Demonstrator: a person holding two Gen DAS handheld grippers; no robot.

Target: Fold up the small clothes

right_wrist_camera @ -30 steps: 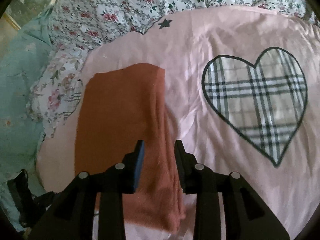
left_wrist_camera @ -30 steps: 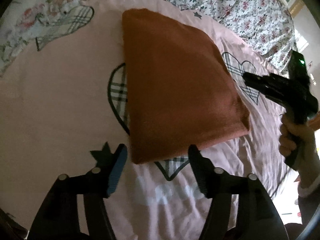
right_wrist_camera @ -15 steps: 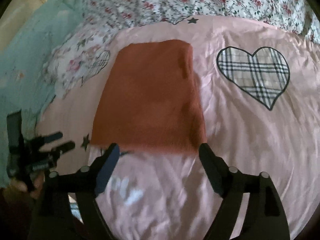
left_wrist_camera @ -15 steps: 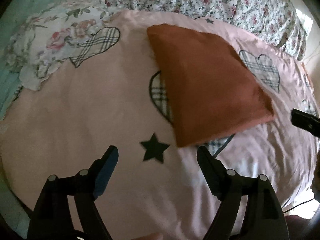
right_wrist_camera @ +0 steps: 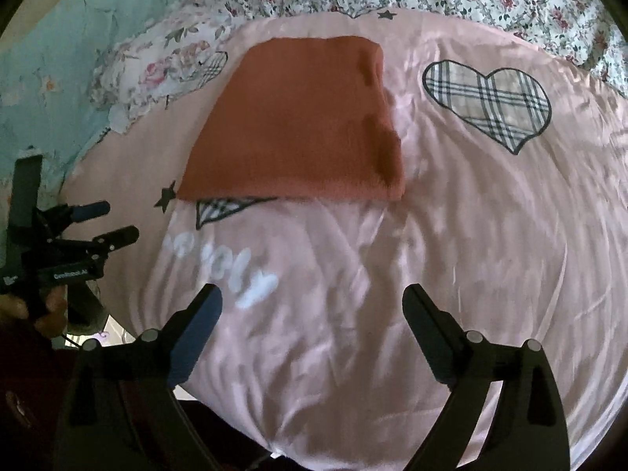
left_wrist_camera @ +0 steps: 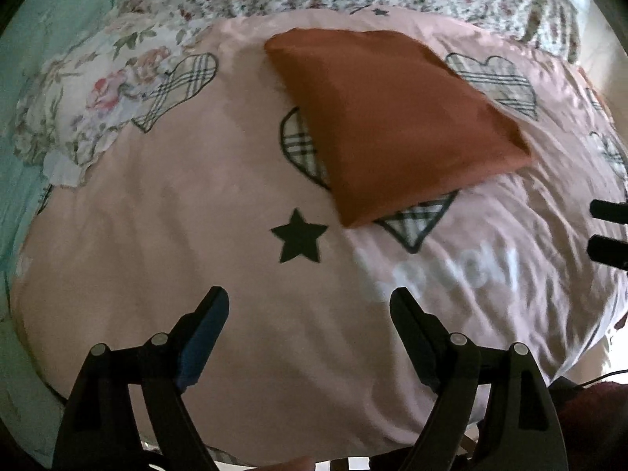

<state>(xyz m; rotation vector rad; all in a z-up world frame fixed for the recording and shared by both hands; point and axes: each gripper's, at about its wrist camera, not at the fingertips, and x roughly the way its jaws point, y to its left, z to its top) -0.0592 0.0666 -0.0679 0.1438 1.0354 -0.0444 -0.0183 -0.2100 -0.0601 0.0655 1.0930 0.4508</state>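
Garment: folded rust-orange fleece cloth (left_wrist_camera: 392, 117) lay on pink heart-print bedspread (left_wrist_camera: 176, 216), covering one plaid heart.
Left hand-held gripper (left_wrist_camera: 310, 306): opening, empty.
Right hand-held gripper (right_wrist_camera: 314, 302): opening, empty; cut off in left view.

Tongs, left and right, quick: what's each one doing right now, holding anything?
Left tongs: opening, nothing between them, clear of the folded orange cloth.
Right tongs: opening wide, nothing between them, only pink bedcover below.

folded cloth (right_wrist_camera: 298, 125) on quilt (right_wrist_camera: 451, 243), over one heart patch (right_wrist_camera: 219, 208) | second heart patch (right_wrist_camera: 486, 98) right of it | star (left_wrist_camera: 300, 237) near its corner
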